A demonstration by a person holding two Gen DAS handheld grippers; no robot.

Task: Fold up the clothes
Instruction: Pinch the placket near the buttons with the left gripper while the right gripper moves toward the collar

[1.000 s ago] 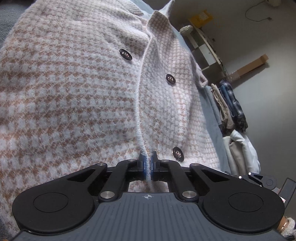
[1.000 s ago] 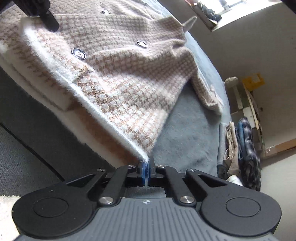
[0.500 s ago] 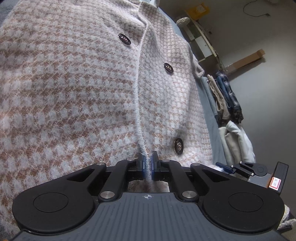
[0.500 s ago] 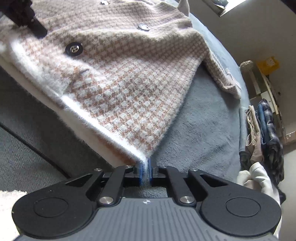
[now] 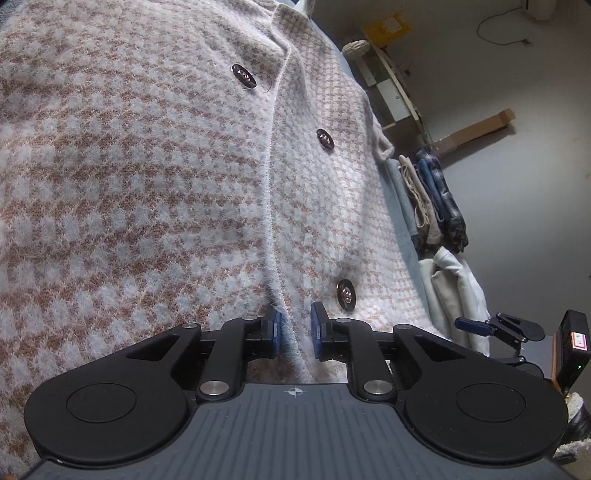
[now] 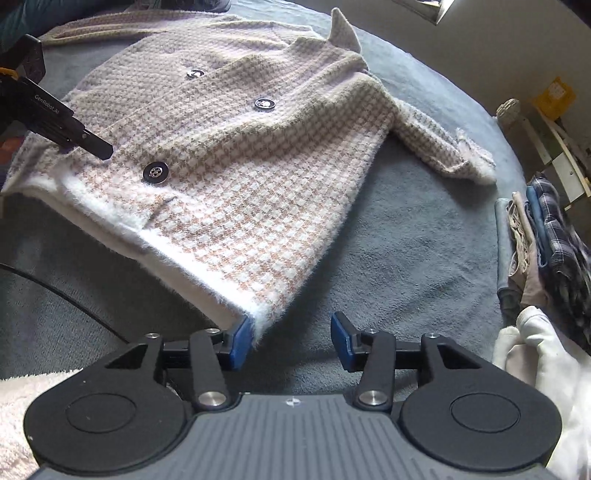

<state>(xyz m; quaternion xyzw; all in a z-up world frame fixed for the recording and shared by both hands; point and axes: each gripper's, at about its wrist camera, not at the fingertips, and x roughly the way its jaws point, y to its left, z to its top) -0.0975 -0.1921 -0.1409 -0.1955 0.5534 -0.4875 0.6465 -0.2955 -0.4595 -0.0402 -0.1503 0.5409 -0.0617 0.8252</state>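
Grey bedding [image 6: 399, 236] carries cardigan [image 6: 236, 155] (collar pointing away).

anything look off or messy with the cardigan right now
Mostly tidy: the cardigan lies flat and buttoned on the grey blanket. One sleeve still sticks out sideways, unfolded, and the collar tip stands up. Both tongs, left and right, are open.
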